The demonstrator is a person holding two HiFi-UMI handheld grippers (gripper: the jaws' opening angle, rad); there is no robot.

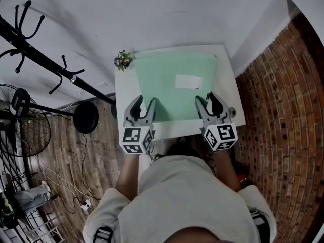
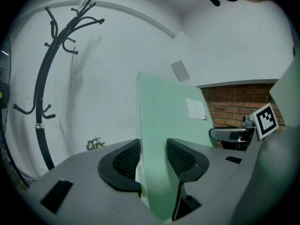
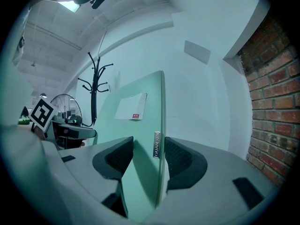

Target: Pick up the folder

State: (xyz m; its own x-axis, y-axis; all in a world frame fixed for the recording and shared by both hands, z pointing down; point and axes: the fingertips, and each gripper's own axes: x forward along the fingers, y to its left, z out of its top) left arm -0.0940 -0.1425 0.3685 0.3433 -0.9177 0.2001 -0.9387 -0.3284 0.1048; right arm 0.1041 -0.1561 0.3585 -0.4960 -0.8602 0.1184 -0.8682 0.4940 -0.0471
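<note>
Folder (image 1: 169, 103): pale green, thin, with a white label (image 1: 189, 81) bearing a red mark and a small metal tag (image 3: 155, 144) on one edge. It slants upward over the white table (image 1: 177, 129). Its near corners stand between the wide-set jaws of the left gripper (image 1: 143, 103) and right gripper (image 1: 207, 99).

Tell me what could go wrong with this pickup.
The left gripper and right gripper straddle the folder at its near edge, jaws apart: lifting now would likely leave it behind. Held only there, its far end may sag or slip, and could brush the flowers at the table corner.
</note>
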